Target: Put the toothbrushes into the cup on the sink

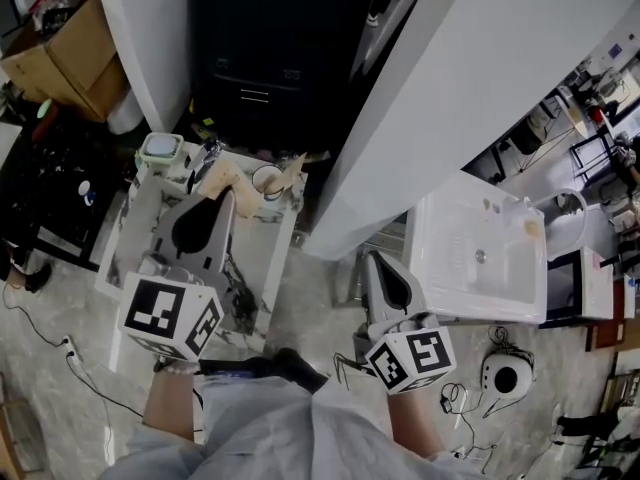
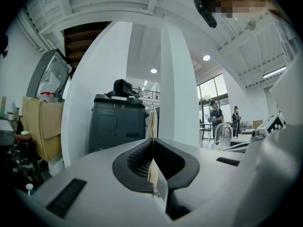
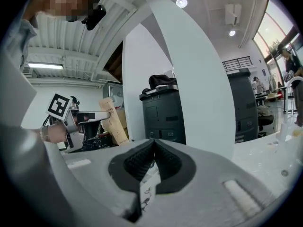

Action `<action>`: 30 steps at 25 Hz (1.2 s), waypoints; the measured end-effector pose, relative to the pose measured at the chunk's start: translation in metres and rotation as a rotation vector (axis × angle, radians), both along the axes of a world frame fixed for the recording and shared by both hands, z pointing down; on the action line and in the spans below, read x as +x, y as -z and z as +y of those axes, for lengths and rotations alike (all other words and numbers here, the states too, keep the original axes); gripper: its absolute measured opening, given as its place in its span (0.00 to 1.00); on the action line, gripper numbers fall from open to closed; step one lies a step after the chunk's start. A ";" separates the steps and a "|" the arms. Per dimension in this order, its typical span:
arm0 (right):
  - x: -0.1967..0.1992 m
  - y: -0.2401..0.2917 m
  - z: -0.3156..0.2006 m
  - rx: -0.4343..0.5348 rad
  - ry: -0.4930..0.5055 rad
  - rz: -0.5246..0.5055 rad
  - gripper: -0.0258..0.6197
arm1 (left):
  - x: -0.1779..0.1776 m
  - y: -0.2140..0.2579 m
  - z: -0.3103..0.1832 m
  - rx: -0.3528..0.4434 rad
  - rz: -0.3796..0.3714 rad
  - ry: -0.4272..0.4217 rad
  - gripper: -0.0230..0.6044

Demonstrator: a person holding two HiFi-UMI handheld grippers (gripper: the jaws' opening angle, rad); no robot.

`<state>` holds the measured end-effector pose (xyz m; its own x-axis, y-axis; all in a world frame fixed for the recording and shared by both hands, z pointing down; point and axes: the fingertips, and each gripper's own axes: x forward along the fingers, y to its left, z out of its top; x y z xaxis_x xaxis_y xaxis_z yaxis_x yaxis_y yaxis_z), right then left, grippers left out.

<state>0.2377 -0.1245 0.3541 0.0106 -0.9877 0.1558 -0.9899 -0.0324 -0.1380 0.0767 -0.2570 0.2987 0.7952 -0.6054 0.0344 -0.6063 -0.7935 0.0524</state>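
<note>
The tan toothbrush pack [image 1: 222, 175] is gripped by the jaws of the left gripper [image 1: 228, 200], beside the cup [image 1: 267, 181] at the worktop's [image 1: 270, 258] far edge. On the right gripper [image 1: 372, 260] the jaws are closed, empty. The pack should be tipped end-down first.

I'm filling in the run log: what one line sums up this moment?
left gripper: shut on tan pack | right gripper: shut | sink: basin bare
</note>
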 end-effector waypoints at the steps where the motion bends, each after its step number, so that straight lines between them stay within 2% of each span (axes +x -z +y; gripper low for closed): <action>1: 0.002 -0.002 0.002 -0.004 -0.008 -0.003 0.04 | 0.002 0.000 -0.003 0.001 0.002 -0.003 0.05; 7: 0.012 -0.010 0.013 -0.026 -0.053 -0.005 0.04 | 0.017 -0.007 -0.022 0.028 -0.005 -0.013 0.05; 18: 0.028 -0.020 0.029 -0.069 -0.113 -0.006 0.04 | 0.037 -0.053 -0.070 -0.070 -0.007 0.017 0.05; 23: 0.035 -0.029 0.035 -0.090 -0.138 -0.012 0.04 | 0.044 -0.071 -0.088 -0.050 -0.033 0.051 0.05; 30: 0.043 -0.036 0.044 -0.118 -0.170 -0.022 0.04 | 0.057 -0.107 -0.102 -0.089 -0.054 0.048 0.05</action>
